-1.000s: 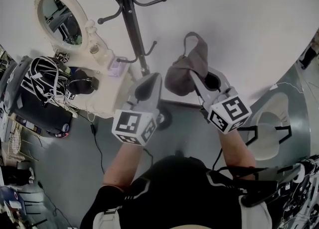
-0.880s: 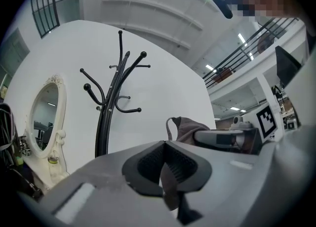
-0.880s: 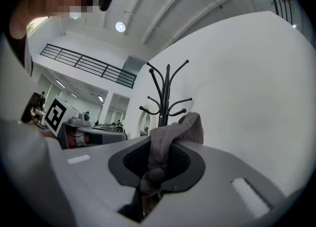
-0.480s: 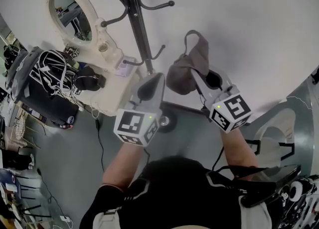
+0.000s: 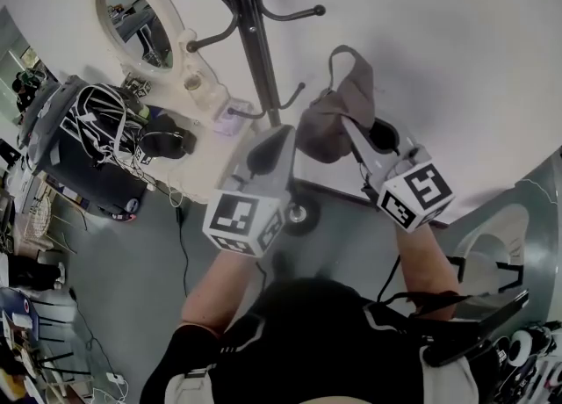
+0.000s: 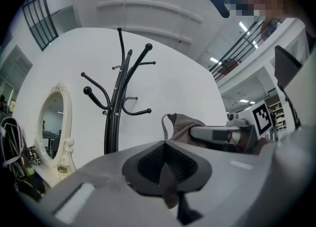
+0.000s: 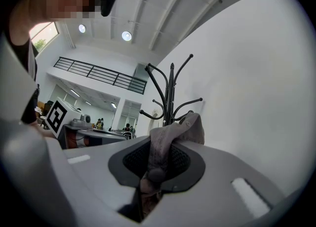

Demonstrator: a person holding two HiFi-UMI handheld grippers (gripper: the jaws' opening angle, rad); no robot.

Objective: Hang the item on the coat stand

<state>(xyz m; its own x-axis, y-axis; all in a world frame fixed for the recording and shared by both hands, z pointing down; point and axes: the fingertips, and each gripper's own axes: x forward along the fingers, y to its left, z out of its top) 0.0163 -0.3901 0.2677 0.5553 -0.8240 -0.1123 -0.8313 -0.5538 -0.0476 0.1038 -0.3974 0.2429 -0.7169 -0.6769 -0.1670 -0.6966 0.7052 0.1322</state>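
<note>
1. Right gripper (image 5: 358,137): in the right gripper view we find its jaws closed onto a fold of the grey-brown cap (image 7: 168,137). The fabric fills the gap between the black pads and bulges out past the tips.
2. Left gripper (image 5: 279,134): in the left gripper view we find its jaws brought together at the tips. A narrow brownish strip shows in the seam between them. We cannot tell whether it belongs to the cap.
3. Cap position: in the head view we see the cap raised in front of the white wall, to the right of the black coat stand (image 5: 259,51). It sits near a short lower hook and hangs on none of the hooks. Its strap loop stands upward.
4. The left gripper tip lies just beside the cap's lower edge.
</note>
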